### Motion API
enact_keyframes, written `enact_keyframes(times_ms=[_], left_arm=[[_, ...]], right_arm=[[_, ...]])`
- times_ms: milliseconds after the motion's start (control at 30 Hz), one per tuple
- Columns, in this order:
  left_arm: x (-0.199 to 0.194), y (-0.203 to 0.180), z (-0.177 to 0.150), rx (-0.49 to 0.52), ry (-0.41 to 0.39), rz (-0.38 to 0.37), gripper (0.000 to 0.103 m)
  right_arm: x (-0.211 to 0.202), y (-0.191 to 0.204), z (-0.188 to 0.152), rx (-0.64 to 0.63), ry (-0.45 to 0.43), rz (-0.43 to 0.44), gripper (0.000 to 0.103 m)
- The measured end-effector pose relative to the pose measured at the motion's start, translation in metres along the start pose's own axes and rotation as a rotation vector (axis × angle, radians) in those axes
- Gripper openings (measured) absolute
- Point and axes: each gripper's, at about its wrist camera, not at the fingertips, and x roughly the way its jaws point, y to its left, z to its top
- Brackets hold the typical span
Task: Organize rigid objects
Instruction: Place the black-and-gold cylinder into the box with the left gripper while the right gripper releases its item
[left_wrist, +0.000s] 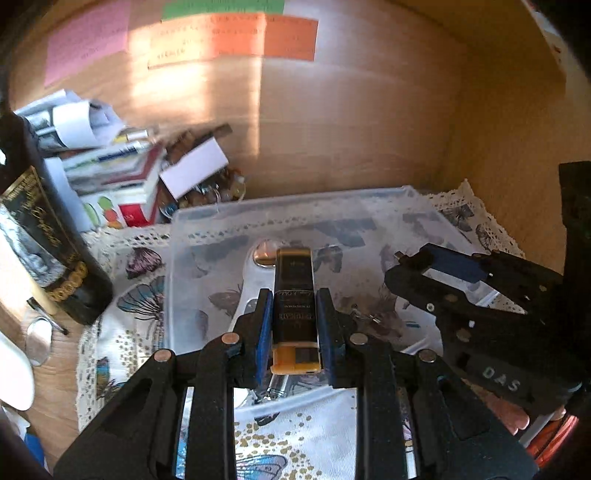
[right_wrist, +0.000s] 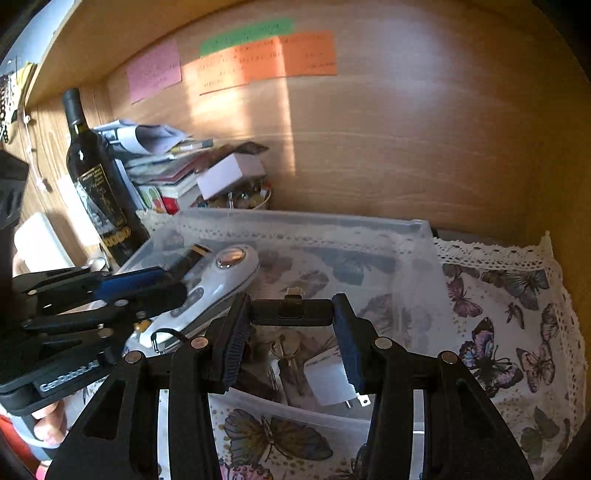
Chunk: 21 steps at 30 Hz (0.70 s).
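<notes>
The left claw (left_wrist: 293, 325) is almost closed. Its two blue pads squeeze the sides of a small brown and yellow lighter (left_wrist: 294, 306) with gold letters. The lighter sits in the middle of the left wrist picture and points away from the camera. It hangs over a clear plastic box (left_wrist: 295, 206). Part of a white and grey gadget with a shiny round button (left_wrist: 264, 254) shows just behind the lighter, inside the box.

The right claw (right_wrist: 291, 321) is partly open. Its pads press on the two ends of a small black flat thing (right_wrist: 291, 312) that lies sideways between them, in the middle of the right wrist picture. What that black thing is, I cannot tell. It is also over the clear box.

In the right wrist picture the left claw comes in from the left edge, and a bit of the hand (right_wrist: 46, 424) holding it peeks out below. Under the right claw, at the bottom of the box, lie a white plug (right_wrist: 332, 384) and some keys, but the claw hides most of them.

The box stands on a white cloth with butterflies and a lace edge (right_wrist: 498, 332). A dark wine bottle (right_wrist: 98, 184) stands to the left. Behind it is a messy pile of papers and books (right_wrist: 162, 162). The pink, green and orange paper notes (right_wrist: 266, 59) on the wooden back wall are too blurry to read.
</notes>
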Motion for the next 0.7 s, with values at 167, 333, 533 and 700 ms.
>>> enact_keyframes(times_ms=[167,333,533,700], left_arm=[[0.008,0.0,-0.001,0.003,0.016,-0.009,0.02],[0.004,-0.002,-0.002,0.004,0.012,-0.017,0.02],[-0.019,0.001,-0.001,-0.009,-0.032,-0.015,0.021],[-0.048,0.001,-0.001,-0.016,-0.098,-0.008,0.042]], right_arm=[[0.009,0.001,-0.003,-0.002,0.03,0.006,0.042],[0.012,0.002,-0.004,-0.012,0.037,0.002,0.042],[0.002,0.002,-0.002,-0.011,-0.003,-0.007,0.057],[-0.022,0.003,0.003,0.001,-0.071,0.0,0.062]])
